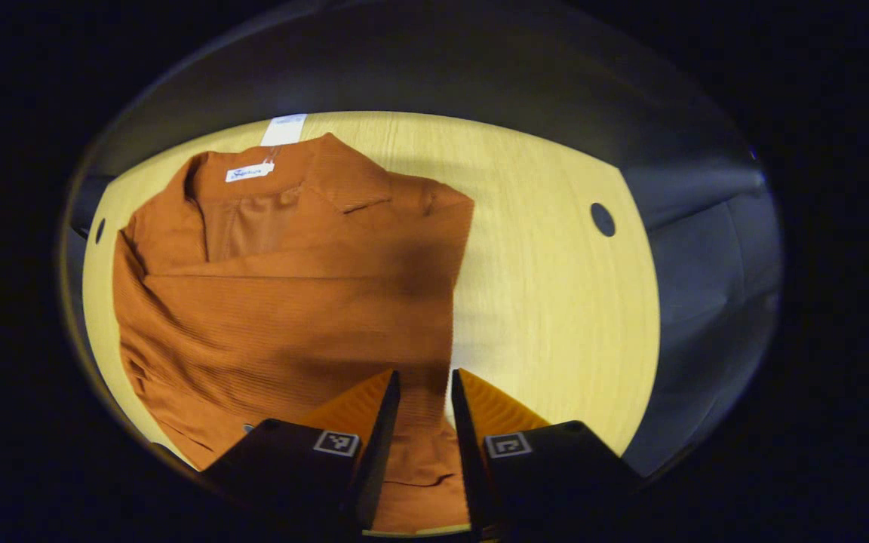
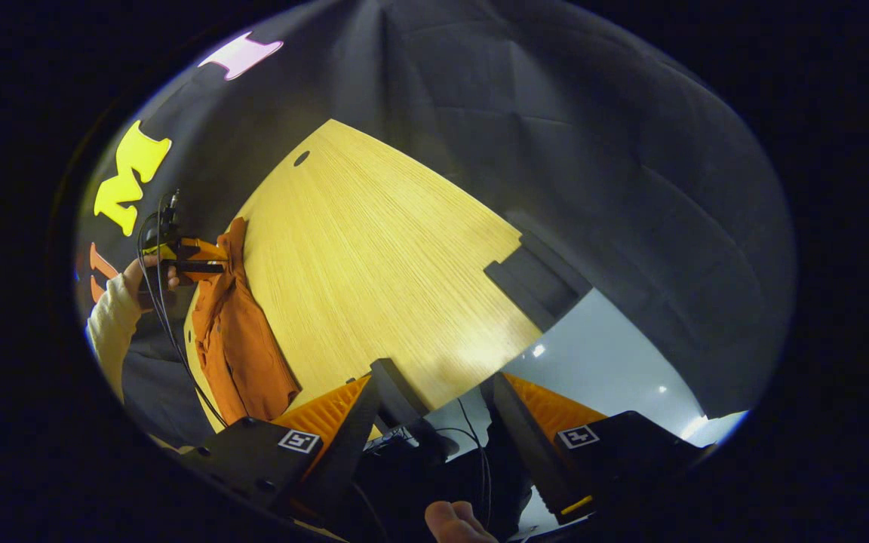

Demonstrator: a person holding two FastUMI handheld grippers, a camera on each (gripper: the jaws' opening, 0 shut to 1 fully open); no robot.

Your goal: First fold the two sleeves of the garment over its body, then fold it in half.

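A rust-orange shirt [image 1: 284, 302] lies on a pale wooden table [image 1: 555, 302], collar at the far side with a white label inside the neck, as seen in the left gripper view. One sleeve [image 1: 291, 264] is folded across the body of the shirt, its straight edge running just below the collar. The left gripper [image 1: 425, 392] hovers over the shirt's near right edge, its fingers a narrow way apart; cloth shows between them, but it appears to lie below rather than be pinched, and the angle leaves that uncertain. A dark round hole [image 1: 603, 219] in the tabletop sits well to the right of the shirt.

In the right gripper view, the shirt [image 2: 234, 332] rests at the table's [image 2: 374, 264] left edge, part of it raised toward the other gripper [image 2: 197, 260], held by a hand [image 2: 149, 277] in a cream sleeve [image 2: 110, 324], with a black cable trailing below. The right gripper [image 2: 434, 392] stands well apart from the shirt, off the table's near edge, its fingers spread wide with nothing between them.
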